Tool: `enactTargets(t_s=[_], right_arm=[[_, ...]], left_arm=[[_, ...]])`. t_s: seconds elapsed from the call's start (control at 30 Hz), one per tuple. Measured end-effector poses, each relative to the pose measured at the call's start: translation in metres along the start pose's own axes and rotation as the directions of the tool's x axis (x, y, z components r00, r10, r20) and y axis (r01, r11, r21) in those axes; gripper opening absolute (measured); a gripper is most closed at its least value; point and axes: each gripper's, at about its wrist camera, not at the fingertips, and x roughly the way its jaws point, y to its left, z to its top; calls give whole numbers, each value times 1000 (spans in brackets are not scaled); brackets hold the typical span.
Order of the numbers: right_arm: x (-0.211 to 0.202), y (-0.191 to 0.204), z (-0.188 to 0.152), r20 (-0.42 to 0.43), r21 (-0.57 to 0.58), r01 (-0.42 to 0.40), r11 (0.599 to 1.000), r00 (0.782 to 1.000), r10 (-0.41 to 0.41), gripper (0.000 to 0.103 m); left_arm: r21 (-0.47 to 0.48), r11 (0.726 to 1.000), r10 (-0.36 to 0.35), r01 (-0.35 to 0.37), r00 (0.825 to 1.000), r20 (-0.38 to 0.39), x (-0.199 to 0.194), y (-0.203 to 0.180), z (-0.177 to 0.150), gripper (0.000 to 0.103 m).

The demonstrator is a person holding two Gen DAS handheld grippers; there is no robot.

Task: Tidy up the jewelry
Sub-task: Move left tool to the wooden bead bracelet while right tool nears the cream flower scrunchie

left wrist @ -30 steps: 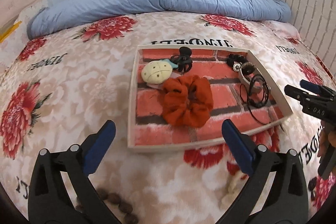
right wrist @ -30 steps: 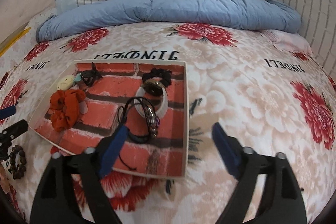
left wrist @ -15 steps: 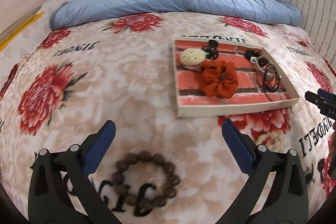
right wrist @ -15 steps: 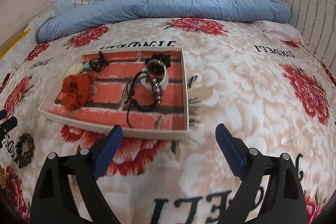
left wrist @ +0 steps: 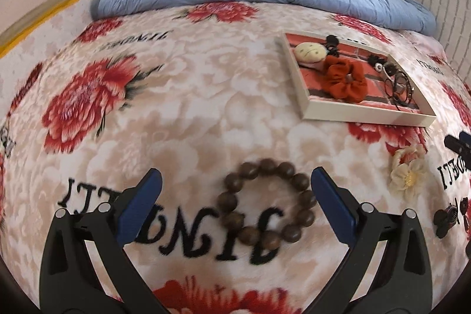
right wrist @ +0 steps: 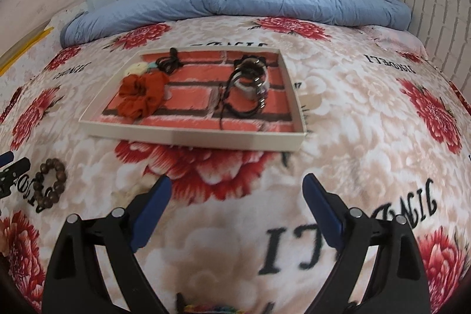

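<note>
Jewelry, partly sorted: wooden bead bracelet [left wrist: 267,203], loose on the floral blanket [left wrist: 176,108], lying between the spread fingers of the left gripper [left wrist: 235,196], nearer its right finger, untouched. Tray [right wrist: 188,136], brick-patterned, stands further off to the right, holding an orange scrunchie [right wrist: 142,96], black cords and rings [right wrist: 250,87], a cream round piece [left wrist: 311,51]. Cream flower clip [left wrist: 409,174] and a dark clip [left wrist: 449,218] remain outside, right of the bracelet. Right gripper [right wrist: 235,202]: fingers apart, empty, over bare blanket near the tray's front wall. Risks, judged: off-centre closing may pinch one bead and roll the loop away; plush pile could snag; the elastic loop may slip during carriage.
</note>
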Motion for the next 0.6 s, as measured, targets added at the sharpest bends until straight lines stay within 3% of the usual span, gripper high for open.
enactTargets(t_s=[0.6], right_arm=[[13, 40, -25, -37, -6, 36, 999, 999, -36, 89]], left_arm=[[-14, 999, -31, 31, 998, -50, 28, 20, -24, 98]])
